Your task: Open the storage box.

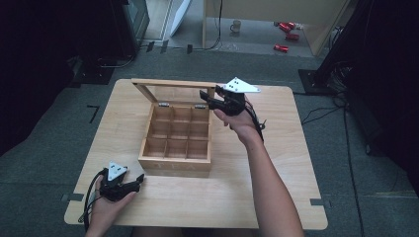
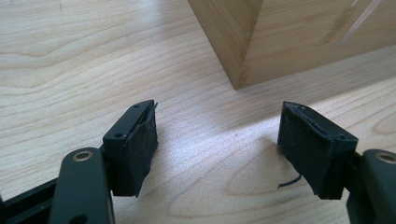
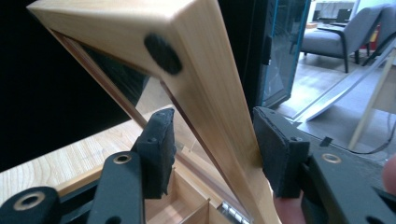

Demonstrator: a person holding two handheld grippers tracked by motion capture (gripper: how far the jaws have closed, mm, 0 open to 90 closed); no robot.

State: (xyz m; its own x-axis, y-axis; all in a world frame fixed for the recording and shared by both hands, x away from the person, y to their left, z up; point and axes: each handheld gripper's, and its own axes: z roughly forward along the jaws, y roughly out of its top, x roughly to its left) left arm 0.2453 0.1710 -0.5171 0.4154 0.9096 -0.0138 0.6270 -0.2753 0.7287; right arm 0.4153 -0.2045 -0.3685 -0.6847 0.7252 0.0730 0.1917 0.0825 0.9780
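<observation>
At the near left corner of the table point(image 1: 276, 197), the left gripper point(image 1: 141, 178) rests low on the wood with its jaws moderately apart and nothing between them; in the left gripper view the bare tabletop lies between the pads point(image 2: 140, 149), and the near corner of the tea box point(image 2: 247, 51) stands just beyond.

The tea box point(image 1: 175, 160) sits in the middle of the table, its nine compartments point(image 1: 178, 131) looking empty. Its glass-paned lid point(image 1: 173, 84) is raised at the far side, standing roughly upright on the hinges point(image 1: 164, 104).

At the lid's right edge, the right gripper point(image 1: 205, 96) straddles the wooden frame. In the right gripper view the frame point(image 3: 210, 93) runs between the two pads point(image 3: 275, 149), one on the glass side and one on the outer side; whether both press on it cannot be told for sure.

The work in hand looks like moving the lid by that edge. To do it well, the grip should sit squarely on the wood rather than the glass, and the hand should follow the arc of the hinges, so the box neither slides nor tips. The left gripper could steady the box front if it shifts.
</observation>
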